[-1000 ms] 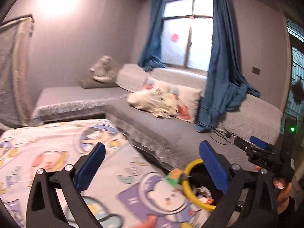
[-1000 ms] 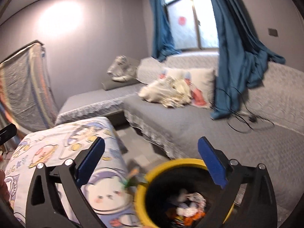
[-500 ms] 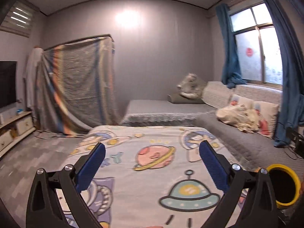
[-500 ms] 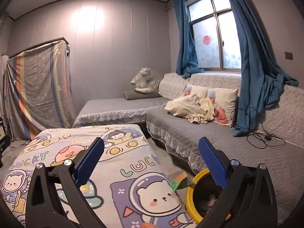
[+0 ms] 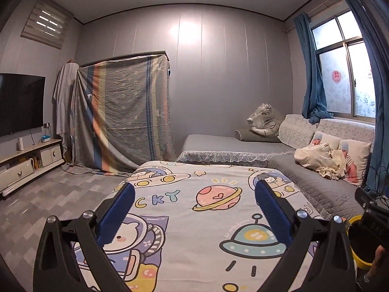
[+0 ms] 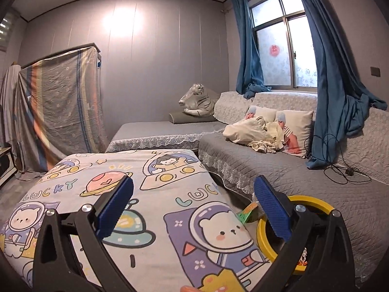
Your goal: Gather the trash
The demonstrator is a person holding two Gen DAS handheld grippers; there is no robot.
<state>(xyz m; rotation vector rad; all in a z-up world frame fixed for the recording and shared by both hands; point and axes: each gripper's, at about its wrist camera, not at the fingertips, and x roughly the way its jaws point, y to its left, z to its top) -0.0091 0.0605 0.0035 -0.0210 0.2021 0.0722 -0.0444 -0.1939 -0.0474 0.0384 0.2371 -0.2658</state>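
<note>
Grey quilted L-shaped sofa runs from 12 to 3 o'clock in the right wrist view, with baby-print pillows, a cream bundle of cloth and a plush white tiger on it.

Table under a cartoon space-print cloth fills the lower centre in both views.

Striped grey sheet draped over a frame at 10 o'clock in the left wrist view; black wall TV at 9.

Round bin with a yellow rim and black inside sits on the floor at 4 o'clock in the right wrist view, just beside the table edge, between table and sofa. Inside, only a small patch of white and orange scraps shows at the bottom; the rest is hidden by the tong arm.

Small green-and-orange wrapper sits at the table's edge, touching or just off the bin rim; can't tell which. Crumpled, tilted.

Left gripper: blue pads wide apart, nothing between them, above the cloth.

Right gripper: same, wide apart, holding nothing; its right pad overlaps the bin rim in view.
</note>
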